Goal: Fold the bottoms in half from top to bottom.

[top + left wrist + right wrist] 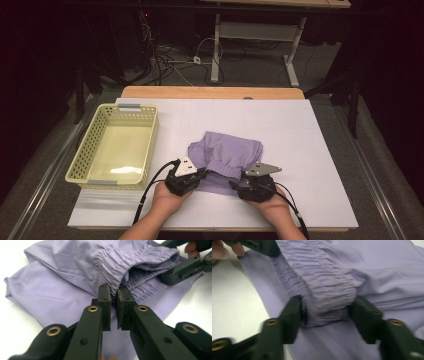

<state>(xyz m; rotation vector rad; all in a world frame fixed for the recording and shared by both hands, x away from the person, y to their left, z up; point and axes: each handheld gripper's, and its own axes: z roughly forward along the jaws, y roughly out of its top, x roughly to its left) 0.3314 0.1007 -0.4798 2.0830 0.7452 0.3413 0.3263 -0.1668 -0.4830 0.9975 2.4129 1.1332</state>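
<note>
since the waistband (227, 167) runs 9 to 3 between both hands, left gripper (113, 293) is already pinched on it, while right gripper (325, 306) straddles its 3 o'clock end, jaws apart.

Bright lit table, dark surroundings — right gripper view blurred.
</note>
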